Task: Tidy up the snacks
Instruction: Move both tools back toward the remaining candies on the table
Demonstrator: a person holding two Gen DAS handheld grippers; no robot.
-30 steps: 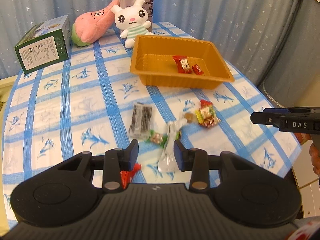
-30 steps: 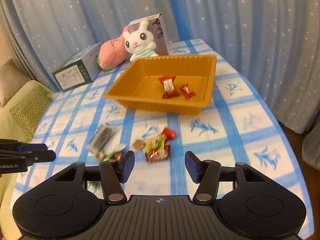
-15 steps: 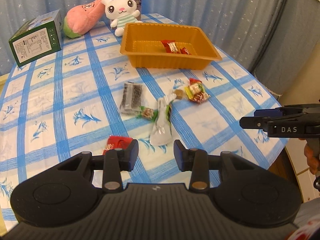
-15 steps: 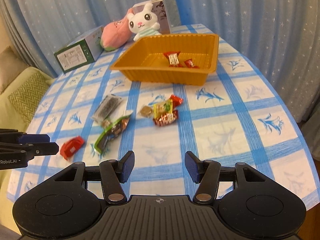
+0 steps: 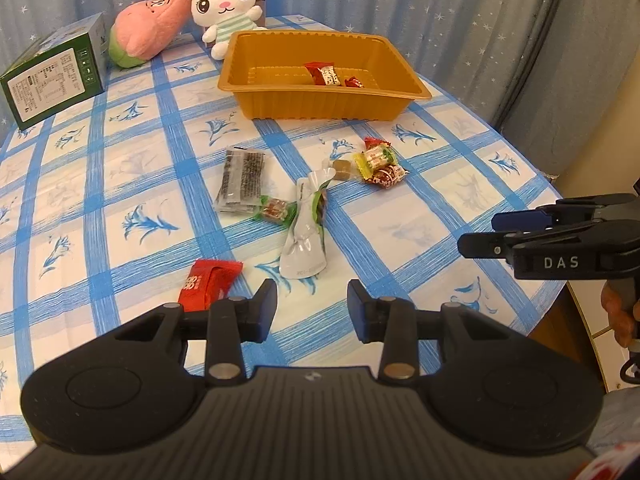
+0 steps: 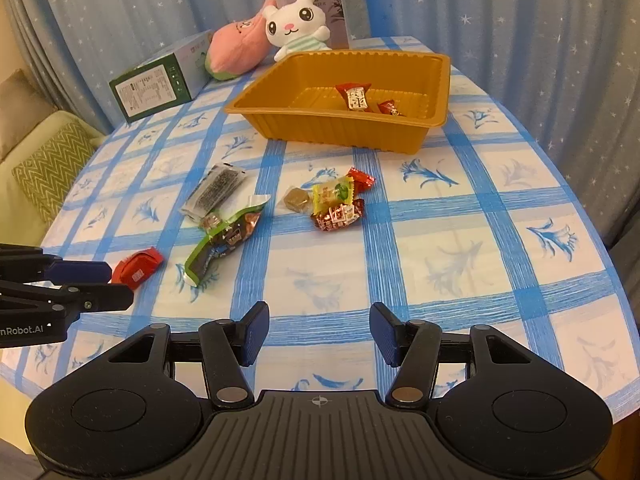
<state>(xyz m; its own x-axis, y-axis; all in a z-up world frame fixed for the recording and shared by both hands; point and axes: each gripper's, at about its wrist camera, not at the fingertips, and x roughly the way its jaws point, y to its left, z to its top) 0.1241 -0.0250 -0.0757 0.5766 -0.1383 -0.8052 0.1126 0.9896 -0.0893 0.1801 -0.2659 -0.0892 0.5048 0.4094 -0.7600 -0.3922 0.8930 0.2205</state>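
Observation:
An orange tray (image 5: 256, 80) (image 6: 332, 132) at the far side of the table holds two red-wrapped candies (image 5: 324, 76) (image 6: 356, 98). Loose snacks lie on the blue checked cloth: a black packet (image 5: 242, 180) (image 6: 214, 192), a green-and-silver pouch (image 5: 306, 232) (image 6: 224, 240), a red packet (image 5: 208, 282) (image 6: 138, 268), a small brown candy (image 6: 297, 200) and a cluster of coloured candies (image 5: 380, 164) (image 6: 338, 204). My left gripper (image 5: 312, 308) is open and empty, just short of the red packet and the pouch. My right gripper (image 6: 318, 330) is open and empty above the near table edge.
A green box (image 5: 52, 76) (image 6: 160, 84), a pink plush (image 5: 148, 32) (image 6: 236, 52), a white bunny plush (image 5: 226, 4) (image 6: 296, 28) and a grey box stand at the back. Starred curtains hang around the table. A sofa cushion (image 6: 48, 160) lies left of it.
Both grippers have drawn back from the table and risen, so more of the cloth and snacks shows. Both stay open and empty. No snack has moved.

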